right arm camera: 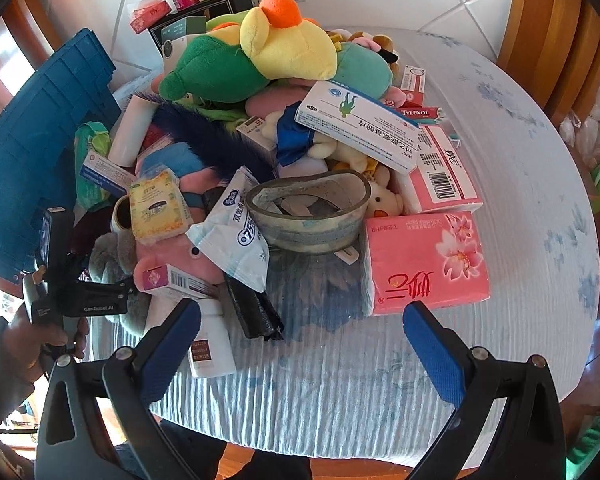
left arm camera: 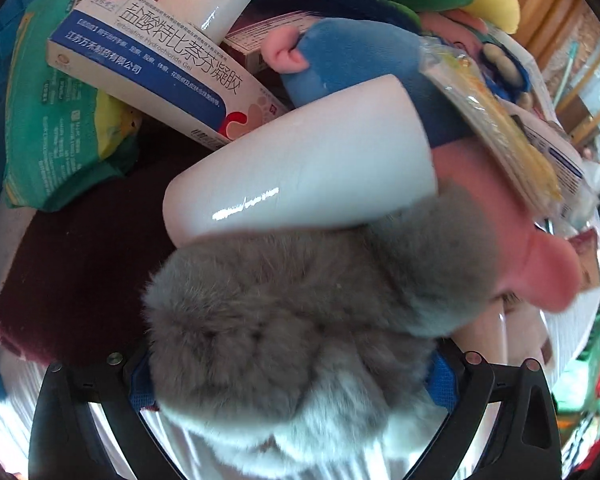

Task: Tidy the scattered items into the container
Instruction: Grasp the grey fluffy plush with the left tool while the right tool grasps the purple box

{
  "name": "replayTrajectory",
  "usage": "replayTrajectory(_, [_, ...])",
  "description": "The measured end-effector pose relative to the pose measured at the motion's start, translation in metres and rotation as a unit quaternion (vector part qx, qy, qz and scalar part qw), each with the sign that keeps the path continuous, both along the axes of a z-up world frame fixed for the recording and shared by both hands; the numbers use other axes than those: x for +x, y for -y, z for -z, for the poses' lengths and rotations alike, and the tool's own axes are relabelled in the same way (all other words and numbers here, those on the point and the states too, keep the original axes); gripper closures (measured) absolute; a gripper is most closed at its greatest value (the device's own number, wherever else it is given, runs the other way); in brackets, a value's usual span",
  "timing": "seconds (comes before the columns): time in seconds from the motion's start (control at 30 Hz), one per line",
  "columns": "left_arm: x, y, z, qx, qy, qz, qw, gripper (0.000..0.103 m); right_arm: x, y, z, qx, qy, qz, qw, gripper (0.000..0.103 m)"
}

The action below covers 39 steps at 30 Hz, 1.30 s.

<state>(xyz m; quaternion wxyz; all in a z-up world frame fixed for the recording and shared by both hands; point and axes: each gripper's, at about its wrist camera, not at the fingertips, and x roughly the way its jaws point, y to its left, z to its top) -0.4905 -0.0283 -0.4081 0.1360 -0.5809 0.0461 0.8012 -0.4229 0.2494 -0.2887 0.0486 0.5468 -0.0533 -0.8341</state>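
Note:
A grey fluffy plush (left arm camera: 292,312) fills the lower middle of the left wrist view, lying between the wide-apart fingers of my left gripper (left arm camera: 292,364); the fingertips are hidden in its fur. Just beyond it lie a white cup (left arm camera: 300,160) on its side and a blue-and-white medicine box (left arm camera: 152,64). In the right wrist view my left gripper (right arm camera: 100,288) sits at the pile's left edge against the grey plush (right arm camera: 108,252), beside the blue crate (right arm camera: 40,140). My right gripper (right arm camera: 300,328) hangs open and empty over bare bedcover, short of a pink tissue pack (right arm camera: 428,260).
The pile on the striped blue bedcover (right arm camera: 340,392) holds a green-and-yellow plush (right arm camera: 260,56), a grey hat (right arm camera: 312,212), a wipes packet (right arm camera: 236,236), a white bottle (right arm camera: 212,344) and several boxes. A hand (right arm camera: 16,344) holds the left gripper. Wooden bed frame (right arm camera: 548,20) stands behind.

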Motion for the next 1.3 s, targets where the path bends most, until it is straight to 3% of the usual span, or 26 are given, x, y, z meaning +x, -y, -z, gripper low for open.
replayTrajectory(0.2, [0.000, -0.014, 0.007, -0.047, -0.024, -0.005, 0.9986, 0.001, 0.000, 0.003, 0.016, 0.006, 0.006, -0.015, 1.000, 0.000])
replayTrajectory(0.27, [0.003, -0.013, 0.005, -0.050, -0.032, -0.009, 0.9982, 0.009, 0.000, 0.006, 0.024, 0.008, 0.011, -0.022, 1.000, 0.000])
replayTrajectory(0.5, [0.014, 0.003, -0.015, -0.031, -0.050, -0.005, 0.9982, 0.026, -0.003, 0.018, 0.044, -0.002, 0.022, -0.040, 0.999, 0.000])
replayTrajectory(0.63, [0.018, 0.011, -0.032, -0.019, -0.060, -0.008, 0.9980, 0.041, -0.008, 0.025, 0.041, -0.021, 0.015, -0.051, 0.998, 0.000])
replayTrajectory(0.77, [0.022, 0.017, -0.050, -0.016, -0.080, -0.008, 0.9967, 0.053, -0.017, 0.055, 0.035, -0.046, 0.003, -0.102, 0.994, 0.000])
replayTrajectory(0.93, [0.025, 0.027, -0.057, -0.011, -0.083, -0.012, 0.9964, 0.055, -0.018, 0.100, 0.036, -0.033, -0.021, -0.149, 0.988, 0.000])
replayTrajectory(1.0, [0.023, 0.034, -0.053, -0.005, -0.079, -0.014, 0.9968, 0.055, -0.021, 0.109, 0.043, -0.024, -0.016, -0.149, 0.988, 0.008])
replayTrajectory(1.07, [0.021, 0.034, -0.051, 0.002, -0.071, -0.014, 0.9974, 0.055, -0.024, 0.113, 0.050, -0.014, -0.005, -0.146, 0.989, 0.031])
replayTrajectory(1.2, [0.022, 0.037, -0.039, 0.024, -0.058, -0.011, 0.9980, 0.053, -0.030, 0.113, 0.062, -0.011, 0.012, -0.136, 0.991, 0.042])
replayTrajectory(1.3, [0.018, 0.037, -0.024, 0.047, -0.033, -0.019, 0.9981, 0.045, -0.033, 0.108, 0.066, -0.012, 0.022, -0.128, 0.992, 0.049])
